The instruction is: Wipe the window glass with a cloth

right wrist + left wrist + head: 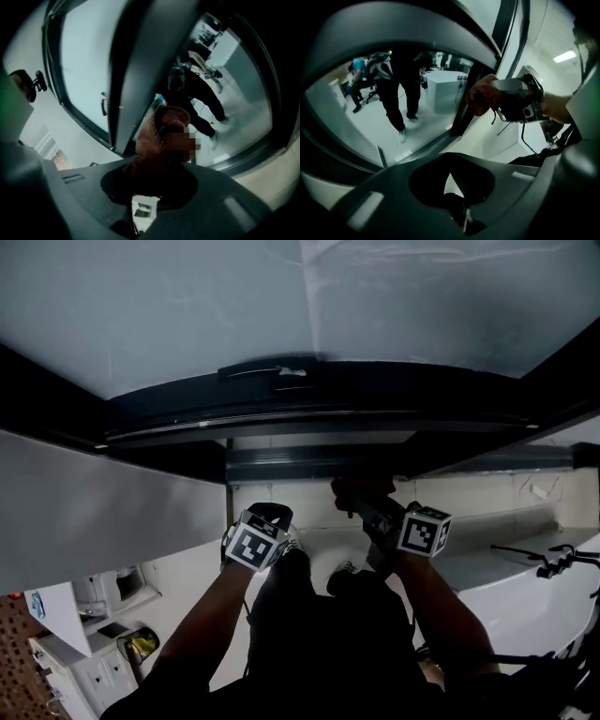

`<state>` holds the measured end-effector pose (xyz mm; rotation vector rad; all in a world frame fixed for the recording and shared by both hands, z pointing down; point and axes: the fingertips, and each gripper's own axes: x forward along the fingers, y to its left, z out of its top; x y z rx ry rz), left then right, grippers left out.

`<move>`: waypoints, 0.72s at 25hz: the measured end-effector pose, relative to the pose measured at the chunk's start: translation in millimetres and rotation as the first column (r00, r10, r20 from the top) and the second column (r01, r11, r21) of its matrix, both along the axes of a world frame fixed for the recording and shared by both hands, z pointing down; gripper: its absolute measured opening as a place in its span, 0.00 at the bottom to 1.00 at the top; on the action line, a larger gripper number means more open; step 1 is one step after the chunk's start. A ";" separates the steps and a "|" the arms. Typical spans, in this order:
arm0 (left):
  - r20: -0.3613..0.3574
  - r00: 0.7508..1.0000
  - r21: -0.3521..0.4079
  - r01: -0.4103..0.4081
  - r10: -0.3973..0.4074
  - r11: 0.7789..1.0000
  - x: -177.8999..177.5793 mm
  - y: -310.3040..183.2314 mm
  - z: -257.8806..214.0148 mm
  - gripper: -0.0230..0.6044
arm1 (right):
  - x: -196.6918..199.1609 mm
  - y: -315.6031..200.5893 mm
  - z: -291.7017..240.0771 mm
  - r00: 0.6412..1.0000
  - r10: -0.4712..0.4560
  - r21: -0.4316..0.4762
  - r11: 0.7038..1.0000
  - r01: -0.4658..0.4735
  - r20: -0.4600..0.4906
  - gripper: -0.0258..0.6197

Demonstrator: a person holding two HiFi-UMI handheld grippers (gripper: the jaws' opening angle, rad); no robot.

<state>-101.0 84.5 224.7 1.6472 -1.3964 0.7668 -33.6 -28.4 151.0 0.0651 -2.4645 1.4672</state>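
**Cloth in the right claw, up by the window frame**

Starting at the left of my head view: the left gripper (270, 517) is raised in front of the low white wall under the window, its marker cube facing me. Its own camera shows the jaws drawn together with only a sliver of light between them and nothing in them. It is well apart from the cloth.

In the middle, the dark window frame (309, 418) runs across the head view, with the window glass (281, 306) filling the picture above it. Through the pane, the left gripper view shows a person (396, 89) in dark trousers standing on a pale floor.

To the right is the right gripper (367, 510), held higher than the left one and closer to the frame. Its jaws are clamped on the cloth (159, 136) — a reddish-brown bunch that rises straight out from between them and stands just ahead of the claw. In the head view the bunch sits at the lower bar of the frame, below the pane rather than on the glass. In the right gripper view it lies in front of a dark upright of the frame, with glass on either side. Whether the cloth actually touches the frame I cannot tell from any view.
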 end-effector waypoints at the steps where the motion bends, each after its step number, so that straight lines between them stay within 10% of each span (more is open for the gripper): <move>1: -0.029 0.999 0.032 0.020 -0.019 0.999 4.6 -2.7 -30.2 0.06 | 6.2 5.3 -21.1 1.000 -0.021 0.052 0.998 0.022 -0.005 0.13; 7: -0.070 0.993 0.155 0.108 -0.099 0.982 21.2 -8.2 -115.1 0.06 | 35.9 19.5 -115.5 0.996 -0.084 0.299 0.950 0.087 -0.021 0.14; 12: -0.074 0.984 0.241 0.173 -0.160 0.955 31.8 -16.9 -156.3 0.06 | 48.3 25.3 -159.0 0.988 -0.156 0.533 0.835 0.139 -0.014 0.14; 18: -0.094 0.985 0.337 0.167 -0.143 0.926 63.6 -7.7 -195.3 0.06 | 56.5 35.2 -160.0 0.982 -0.189 0.577 0.800 0.166 -0.020 0.14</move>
